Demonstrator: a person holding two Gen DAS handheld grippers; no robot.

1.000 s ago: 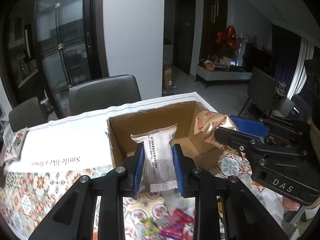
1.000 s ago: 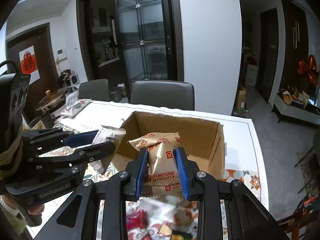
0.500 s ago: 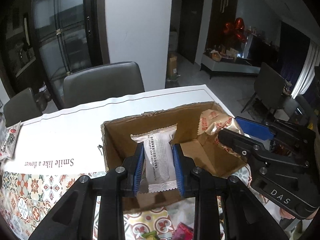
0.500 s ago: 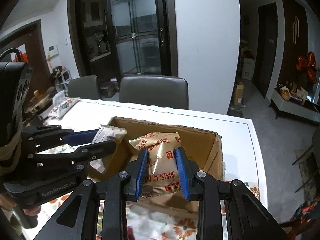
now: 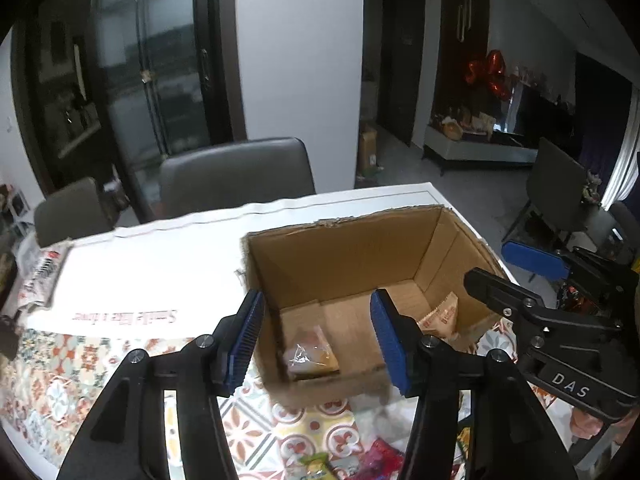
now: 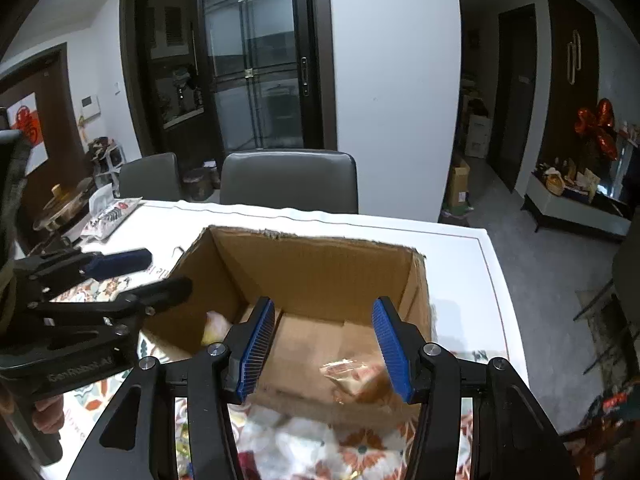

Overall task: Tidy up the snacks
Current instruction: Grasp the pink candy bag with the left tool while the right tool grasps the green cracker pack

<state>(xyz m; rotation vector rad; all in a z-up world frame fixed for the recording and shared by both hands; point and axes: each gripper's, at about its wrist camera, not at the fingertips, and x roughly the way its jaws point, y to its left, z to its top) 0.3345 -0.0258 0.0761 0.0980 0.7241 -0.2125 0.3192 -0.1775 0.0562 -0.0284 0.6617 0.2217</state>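
**A:** Where do your two grippers stand against the cardboard box (image 5: pixel 352 256)?

**B:** Your left gripper (image 5: pixel 316 340) hangs over the near wall of the box, its jaws having just been opening. They now stand fairly wide with nothing pressed between the blue pads. Your right gripper (image 6: pixel 324 346) is over the same box, toward its right end. Its jaws have likewise just been opening and grip nothing.

**A:** And the snacks?

**B:** Both are inside the box. A packet with a clear wrapper and orange contents (image 5: pixel 312 354) lies on the box floor by the near wall, showing between your left gripper's fingers. The beige biscuit packet (image 5: pixel 440 316) with red print leans in the box's right-hand corner. From your right wrist it appears blurred (image 6: pixel 356 374), low in the box just beside the right finger pad.

**A:** What surrounds the box?

**B:** It sits on the worktop (image 5: pixel 168 256), on a white cloth that gives way to a patterned tile print (image 5: pixel 64 364) on the near side of the box. More bright wrappers (image 5: pixel 376 458) lie on that pattern, nearer to you than the box. Beyond the box stand two grey chairs (image 6: pixel 288 178), and a printed bag (image 6: pixel 112 216) lies far left of the box.
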